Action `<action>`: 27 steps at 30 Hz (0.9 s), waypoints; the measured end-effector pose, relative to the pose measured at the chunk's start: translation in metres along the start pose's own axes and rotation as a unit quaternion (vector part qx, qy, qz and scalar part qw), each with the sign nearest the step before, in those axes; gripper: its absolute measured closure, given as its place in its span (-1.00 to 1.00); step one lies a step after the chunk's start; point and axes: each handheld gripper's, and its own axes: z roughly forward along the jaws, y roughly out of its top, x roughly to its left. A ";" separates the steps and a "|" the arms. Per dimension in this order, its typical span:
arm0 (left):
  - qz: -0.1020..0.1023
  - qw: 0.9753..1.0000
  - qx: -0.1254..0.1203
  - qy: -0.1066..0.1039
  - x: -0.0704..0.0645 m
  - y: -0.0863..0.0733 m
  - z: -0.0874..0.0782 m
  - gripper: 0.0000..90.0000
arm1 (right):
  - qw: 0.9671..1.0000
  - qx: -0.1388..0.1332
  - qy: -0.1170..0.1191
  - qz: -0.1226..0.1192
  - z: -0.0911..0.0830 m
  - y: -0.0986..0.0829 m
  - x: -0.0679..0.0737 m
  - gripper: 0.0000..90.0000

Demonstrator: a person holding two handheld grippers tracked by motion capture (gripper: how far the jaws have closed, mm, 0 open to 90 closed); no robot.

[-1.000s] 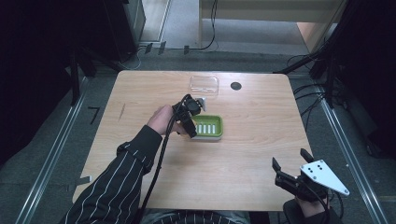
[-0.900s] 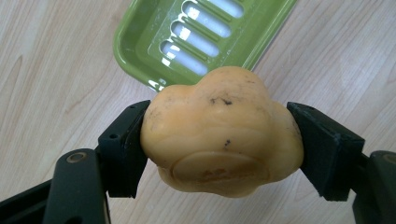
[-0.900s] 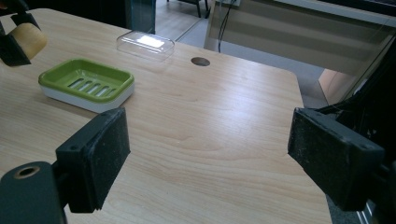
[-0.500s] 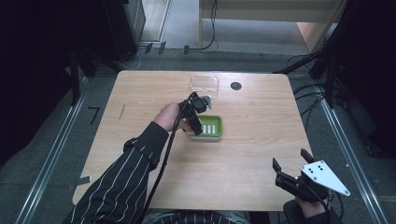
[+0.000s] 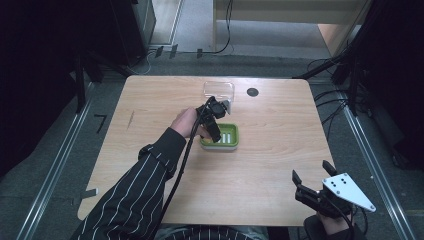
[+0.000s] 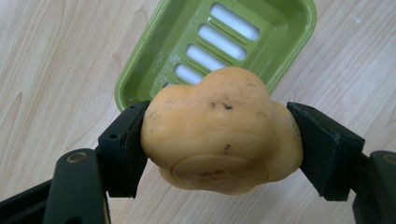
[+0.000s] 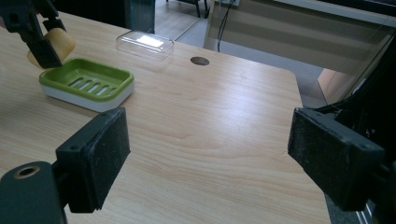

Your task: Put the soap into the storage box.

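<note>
Left gripper view: soap lies crosswise between left gripper jaws.

Wooden desk, round hole near far edge. Grey floor w/ metal rails both sides; cables behind desk.

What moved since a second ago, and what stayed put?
The left gripper shifted slightly toward the near left edge of the green soap dish, still shut on the orange soap. The dish, the clear lid behind it and the open right gripper at the table's near right corner stayed put.
</note>
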 end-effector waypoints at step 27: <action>-0.015 1.000 0.018 -0.003 0.003 0.023 0.033 -0.41 | 1.000 0.000 0.004 -0.003 0.000 0.000 0.002 -0.70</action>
